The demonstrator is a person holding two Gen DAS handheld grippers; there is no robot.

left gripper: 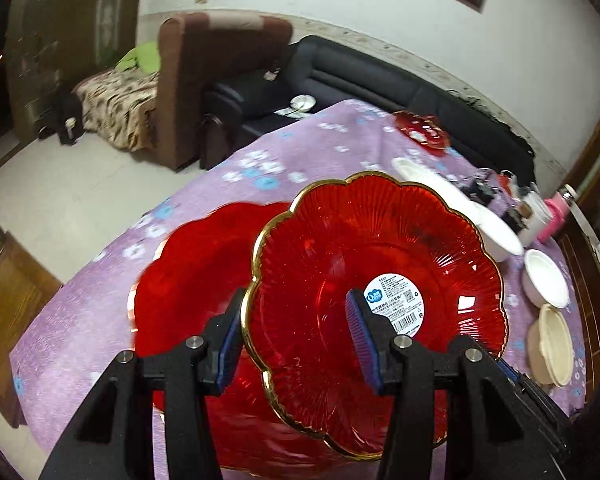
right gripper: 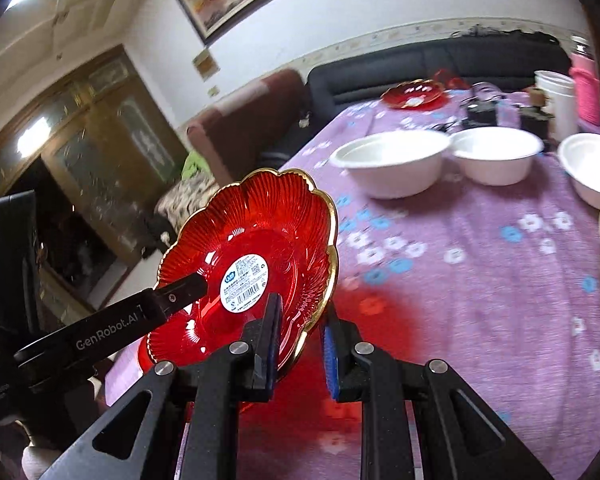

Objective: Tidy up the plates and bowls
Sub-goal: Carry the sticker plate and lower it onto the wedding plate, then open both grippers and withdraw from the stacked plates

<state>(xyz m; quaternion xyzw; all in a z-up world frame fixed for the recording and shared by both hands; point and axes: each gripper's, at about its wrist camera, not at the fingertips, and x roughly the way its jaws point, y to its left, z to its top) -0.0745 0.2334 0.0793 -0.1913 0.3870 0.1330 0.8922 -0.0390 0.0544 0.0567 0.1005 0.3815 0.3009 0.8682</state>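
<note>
- Step in hand, as I judge it: one red plate (left gripper: 376, 264) with a gold scalloped rim is carried in the air, tilted, above the purple flowered tablecloth (right gripper: 480, 280), on its way to a stack.
- The left gripper (left gripper: 296, 340) is partly open, with the plate's near rim between its blue pads; one pad sits over the inside face by the round label (left gripper: 394, 304).
- The right gripper (right gripper: 300, 344) is nearly closed, pinching the same plate's rim from the other side.
- A second red plate (left gripper: 188, 280) lies on the cloth just below and to the left, blurred.
- The next move likely calls for levelling the held plate, lowering it onto that one, then easing both grips off.
- Containers: three white bowls (right gripper: 396, 160) stand further off on the right, and all look empty.
- A cream bowl (left gripper: 550, 344) sits at the near right edge; its contents cannot be seen.
- Another red plate (right gripper: 414, 96) rests at the far end.
</note>
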